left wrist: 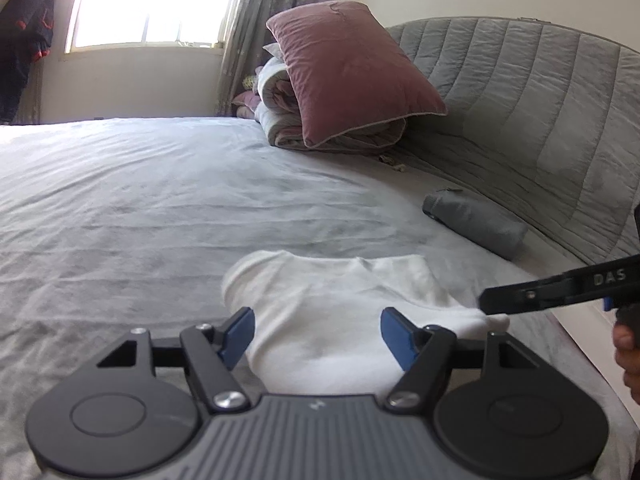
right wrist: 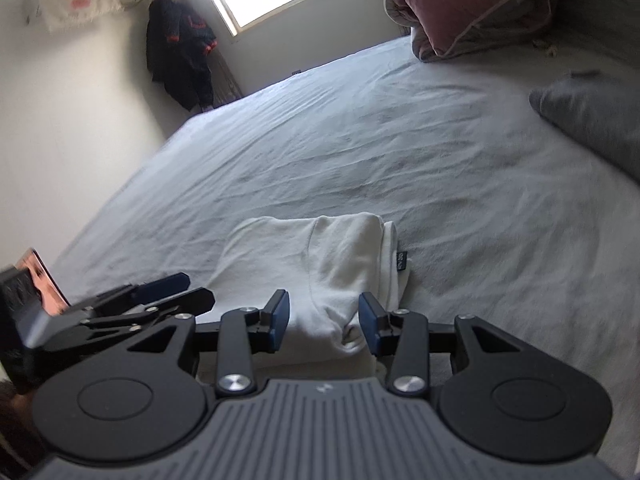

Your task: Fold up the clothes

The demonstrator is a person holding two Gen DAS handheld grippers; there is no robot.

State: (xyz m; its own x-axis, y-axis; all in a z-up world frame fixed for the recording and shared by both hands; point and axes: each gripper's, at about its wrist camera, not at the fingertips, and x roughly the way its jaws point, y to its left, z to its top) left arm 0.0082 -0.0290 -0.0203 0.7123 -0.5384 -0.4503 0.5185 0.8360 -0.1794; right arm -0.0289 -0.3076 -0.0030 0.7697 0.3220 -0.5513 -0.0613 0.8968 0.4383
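White cotton, folded into a compact rectangular garment (left wrist: 340, 312), is seen lying on the pale grey bed sheet (left wrist: 140, 208) near the bed's edge, just ahead of both tools. The left hand-held gripper (left wrist: 318, 334) is released, its blue pads standing apart either side of the cloth without pressing it. The right hand-held gripper (right wrist: 324, 316) is likewise parted and grasps nothing. The fold is judged nearly finished; edges should be squared gently and the bundle lifted evenly, so that no layers are dragged loose.
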